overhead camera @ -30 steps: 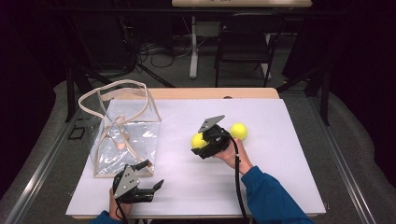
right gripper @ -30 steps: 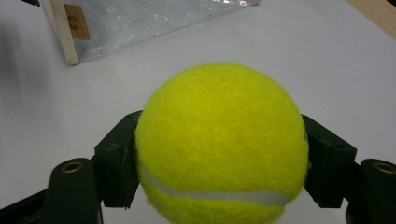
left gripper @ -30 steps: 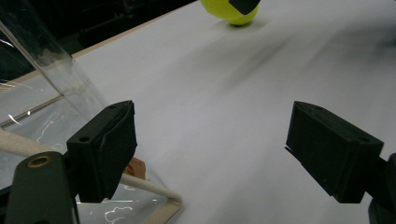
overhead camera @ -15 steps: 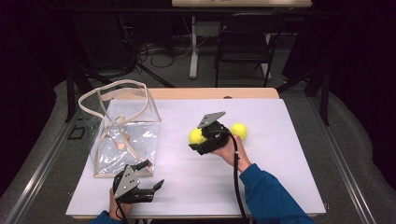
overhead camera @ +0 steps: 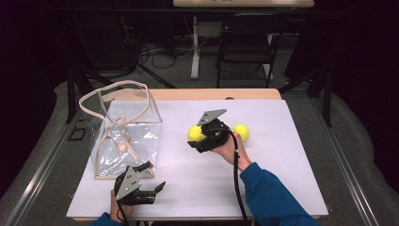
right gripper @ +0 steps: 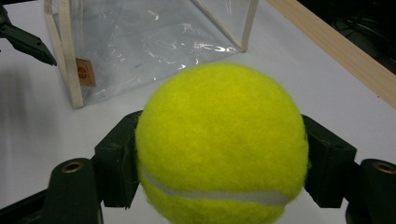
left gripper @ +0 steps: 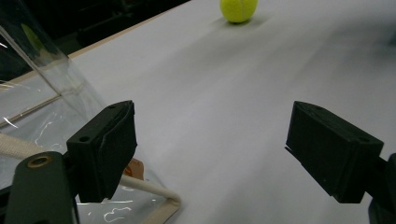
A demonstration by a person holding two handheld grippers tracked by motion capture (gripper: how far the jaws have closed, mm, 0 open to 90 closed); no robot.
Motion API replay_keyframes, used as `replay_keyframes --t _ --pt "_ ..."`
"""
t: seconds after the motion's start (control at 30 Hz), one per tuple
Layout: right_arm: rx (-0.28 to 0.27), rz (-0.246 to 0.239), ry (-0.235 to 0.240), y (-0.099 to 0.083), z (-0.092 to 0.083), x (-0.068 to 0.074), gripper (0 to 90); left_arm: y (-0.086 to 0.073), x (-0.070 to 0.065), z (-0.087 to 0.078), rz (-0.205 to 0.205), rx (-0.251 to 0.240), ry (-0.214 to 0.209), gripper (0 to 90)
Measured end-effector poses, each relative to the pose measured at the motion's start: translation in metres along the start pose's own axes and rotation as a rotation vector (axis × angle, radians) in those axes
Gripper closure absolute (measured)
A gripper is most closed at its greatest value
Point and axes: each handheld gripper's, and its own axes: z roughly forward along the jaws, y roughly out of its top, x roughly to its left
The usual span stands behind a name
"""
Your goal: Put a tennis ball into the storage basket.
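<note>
A table (overhead camera: pixel 263 94) with a pale wooden top carries a white sheet (overhead camera: pixel 282 179) that covers nearly all of it, leaving a bare wooden strip along the 12 o'clock edge. On the sheet stand 2 things. A clear plastic bag (overhead camera: pixel 127 141) with beige trim and long beige handles sits upright toward 9 o'clock, its small tan label facing the middle. A yellow tennis ball (overhead camera: pixel 242 132) rests on the sheet just past centre toward 1 o'clock, well apart from the bag.

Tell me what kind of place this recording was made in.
Probably a lab or studio set up for recording: a white-covered table amid dark surroundings, loose cables on the floor, and a folding chair behind.
</note>
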Motion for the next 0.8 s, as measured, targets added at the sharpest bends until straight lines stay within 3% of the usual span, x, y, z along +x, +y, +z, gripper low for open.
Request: replay_keyframes --t 0.8 --pt "-0.021 -0.005 -0.006 0.018 -0.002 -0.007 26.0 -0.001 0.001 0.001 -0.005 0.004 0.017 15.9"
